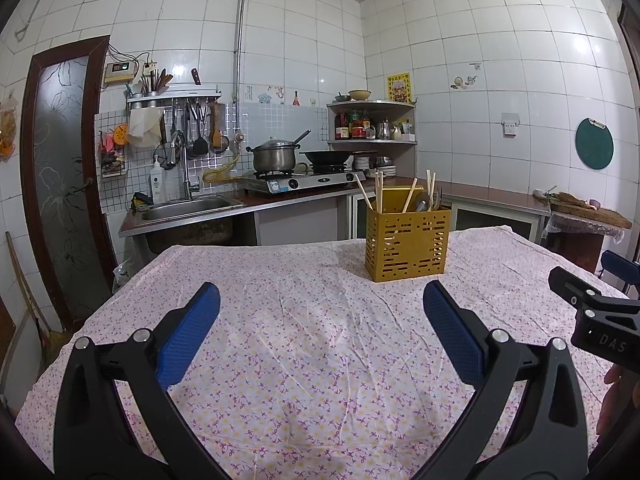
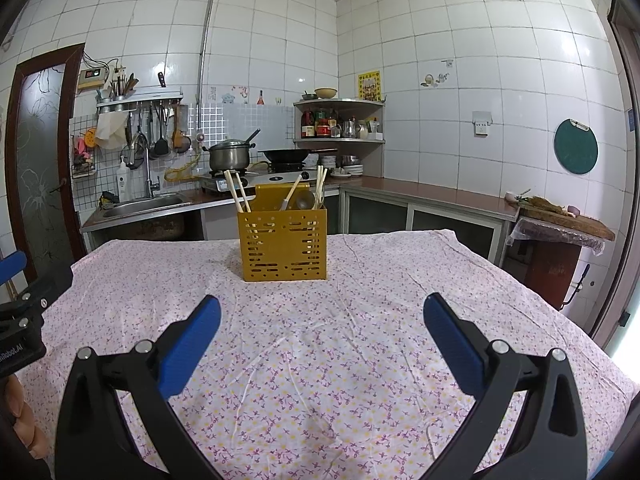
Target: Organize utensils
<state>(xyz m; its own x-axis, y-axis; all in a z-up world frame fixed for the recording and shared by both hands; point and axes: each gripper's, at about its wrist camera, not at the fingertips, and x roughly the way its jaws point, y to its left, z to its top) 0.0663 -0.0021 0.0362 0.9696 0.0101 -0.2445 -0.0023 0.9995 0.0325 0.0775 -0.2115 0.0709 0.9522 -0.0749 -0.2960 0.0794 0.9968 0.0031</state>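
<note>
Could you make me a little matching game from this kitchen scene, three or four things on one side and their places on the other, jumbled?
Things:
1. holder
2. pot
3. chopsticks
4. round board

Places:
A. hanging on the right wall
B. on the tablecloth
C. on the stove
D. standing in the holder

Pairs: 1-B, 2-C, 3-D, 4-A

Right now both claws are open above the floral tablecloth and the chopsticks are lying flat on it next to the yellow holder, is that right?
Not quite. The chopsticks stand inside the yellow holder, as the right wrist view shows. Both the left claw and right claw are open above the floral tablecloth.
</note>
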